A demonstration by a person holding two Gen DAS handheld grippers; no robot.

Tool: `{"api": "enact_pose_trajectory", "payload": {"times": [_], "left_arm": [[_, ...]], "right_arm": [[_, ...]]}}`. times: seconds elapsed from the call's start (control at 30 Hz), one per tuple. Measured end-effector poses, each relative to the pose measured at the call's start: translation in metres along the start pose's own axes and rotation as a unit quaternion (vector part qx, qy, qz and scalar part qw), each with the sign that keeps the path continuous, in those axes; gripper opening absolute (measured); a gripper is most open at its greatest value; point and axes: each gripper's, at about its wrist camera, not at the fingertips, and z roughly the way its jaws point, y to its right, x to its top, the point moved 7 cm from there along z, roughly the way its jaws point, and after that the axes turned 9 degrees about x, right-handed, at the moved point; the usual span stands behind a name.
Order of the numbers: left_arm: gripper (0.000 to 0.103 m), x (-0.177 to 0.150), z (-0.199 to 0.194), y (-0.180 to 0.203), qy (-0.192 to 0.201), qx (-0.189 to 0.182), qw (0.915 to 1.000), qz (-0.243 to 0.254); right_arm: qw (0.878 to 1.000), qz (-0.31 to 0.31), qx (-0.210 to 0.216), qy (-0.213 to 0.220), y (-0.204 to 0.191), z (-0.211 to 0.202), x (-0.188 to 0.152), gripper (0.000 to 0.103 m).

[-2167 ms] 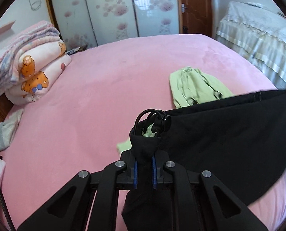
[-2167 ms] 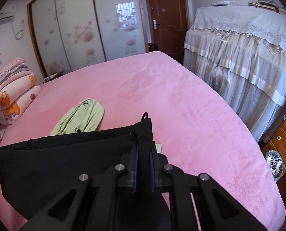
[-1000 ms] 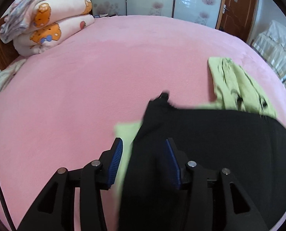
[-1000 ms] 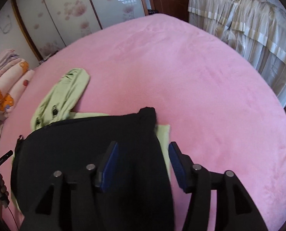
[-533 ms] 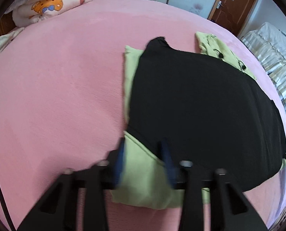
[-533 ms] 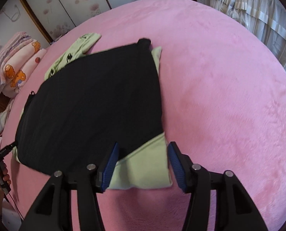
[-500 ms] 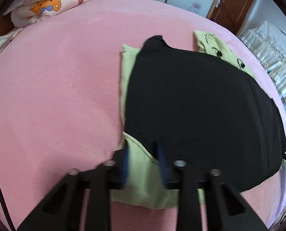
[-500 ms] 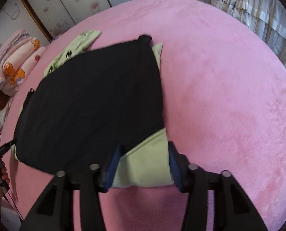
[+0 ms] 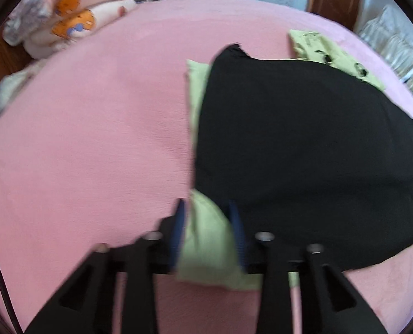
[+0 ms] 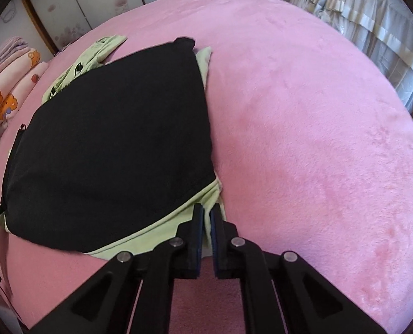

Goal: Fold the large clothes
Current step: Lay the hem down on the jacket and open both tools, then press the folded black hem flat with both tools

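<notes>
Since the earlier frames the black panel, which hung stretched between the two grippers, has been laid flat, and both hands have dropped back to the near hem. The garment (image 10: 106, 144) now lies spread on the pink bed (image 10: 317, 139), black side up, with its light green side showing as a border along the near edge and a green hood-like part (image 10: 89, 55) poking out at the far end.

The right gripper (image 10: 205, 217) sits at the near right corner; its jaws are closing and already stand close together, with a ridge of the green hem (image 10: 206, 194) caught between the pads. The left gripper (image 9: 206, 222) is at the near left corner; its jaws are opening, half spread, with the green corner (image 9: 203, 239) lying between them. That view is blurred, so whether the pads press on the cloth is hard to say; it looks loose.

The first fold seems done, and the hands appear to be taking the two near corners for the next fold away from the person.
</notes>
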Motion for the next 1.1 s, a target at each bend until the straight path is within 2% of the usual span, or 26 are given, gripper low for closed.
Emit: {"api": "enact_pose_trajectory", "payload": {"times": [0.07, 0.1, 0.2, 0.3, 0.43, 0.57, 0.7, 0.8, 0.87, 0.97, 1.1], "left_arm": [[0.051, 0.004, -0.016, -0.003, 0.014, 0.020, 0.9997, 0.004], [0.051, 0.005, -0.023, 0.001, 0.023, 0.019, 0.9995, 0.006], [0.052, 0.015, -0.044, 0.014, 0.052, 0.008, 0.9986, 0.010], [0.052, 0.030, -0.055, 0.038, 0.071, -0.017, 0.9972, 0.012], [0.052, 0.053, -0.050, 0.089, 0.082, -0.041, 0.9954, 0.029], [0.052, 0.074, -0.038, 0.126, 0.089, -0.061, 0.9936, 0.033], [0.052, 0.097, -0.015, 0.156, 0.085, -0.075, 0.9932, 0.028], [0.052, 0.117, 0.009, 0.164, 0.082, -0.058, 0.9947, 0.018], [0.052, 0.131, 0.028, 0.160, 0.076, -0.040, 0.9963, 0.010], [0.052, 0.145, 0.057, 0.144, 0.069, -0.012, 0.9976, 0.000], [0.054, 0.152, 0.082, 0.108, 0.064, 0.021, 0.9976, -0.016]], "right_arm": [[0.999, -0.014, -0.026, 0.025, -0.006, -0.014, 0.008, 0.017], [0.999, -0.019, -0.022, 0.039, -0.013, -0.020, 0.014, 0.020], [0.997, -0.034, 0.009, 0.066, -0.043, -0.028, 0.028, 0.021], [0.994, -0.069, 0.042, 0.072, -0.087, -0.026, 0.041, 0.021], [0.987, -0.114, 0.090, 0.061, -0.162, 0.006, 0.061, 0.021], [0.981, -0.147, 0.119, 0.050, -0.226, 0.041, 0.074, 0.021], [0.977, -0.154, 0.146, 0.036, -0.265, 0.074, 0.089, 0.021], [0.978, -0.147, 0.143, 0.033, -0.265, 0.097, 0.101, 0.021], [0.982, -0.136, 0.127, 0.033, -0.252, 0.111, 0.111, 0.021], [0.988, -0.105, 0.104, 0.038, -0.217, 0.124, 0.133, 0.018], [0.995, -0.063, 0.051, 0.062, -0.151, 0.124, 0.163, 0.017]]}}
